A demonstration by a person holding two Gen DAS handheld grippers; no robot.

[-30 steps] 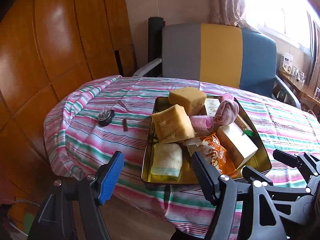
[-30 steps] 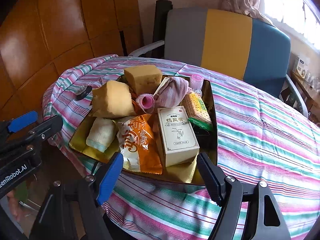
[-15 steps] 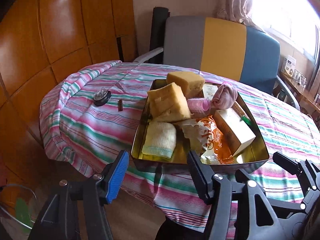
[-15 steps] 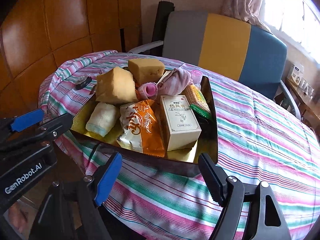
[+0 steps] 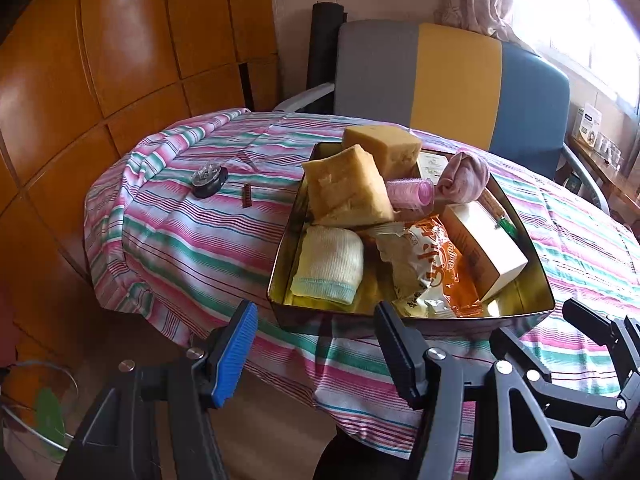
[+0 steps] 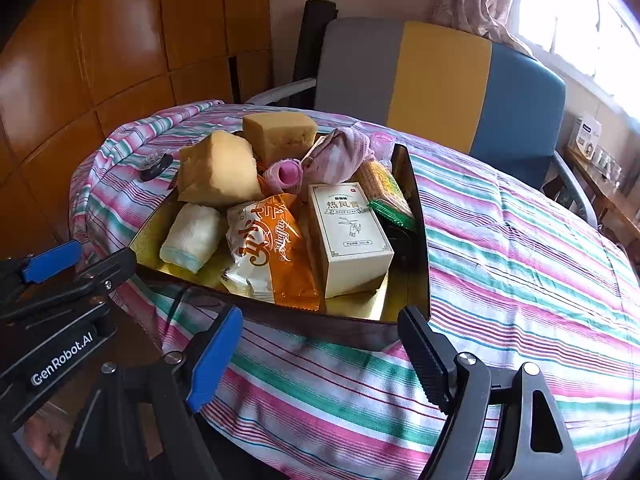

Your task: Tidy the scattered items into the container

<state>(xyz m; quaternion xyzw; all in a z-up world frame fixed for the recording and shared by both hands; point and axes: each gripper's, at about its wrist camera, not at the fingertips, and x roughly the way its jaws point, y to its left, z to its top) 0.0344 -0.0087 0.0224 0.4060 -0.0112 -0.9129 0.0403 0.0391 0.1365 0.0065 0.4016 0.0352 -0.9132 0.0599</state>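
Left tool (image 5: 316,354) half open, empty, held off the near edge of the bench (image 5: 180,248). Right tool (image 6: 320,354) wider, jaws opening, nothing between them, just short of the tray's near corner.

Beyond both: gold metal tray (image 5: 520,314) on the striped cloth, already heaped. Two yellow sponge blocks (image 5: 348,192) at the far left, folded washcloth (image 5: 328,264) below, orange snack packet (image 5: 436,264) in the middle, cream carton (image 6: 348,236) beside it, pink hair roller (image 5: 410,194) and rolled pink cloth (image 5: 464,178) behind.

Still out on the cloth, well apart from the tray's left wall: dark round lidded thing (image 5: 208,179) and small brown stick (image 5: 247,195).

Probably both light and rigid. Round one likely smooth-sided, best pinched across its width, low. Stick thin and flat on soft cloth, likely to slip; best taken across its short sides, pressing slightly into the fabric.

Left wrist view only: both strays in full. Right wrist view only: carton's printed face, green-edged biscuit pack (image 6: 384,188) along the right wall, and the left tool's body; stick not made out there.
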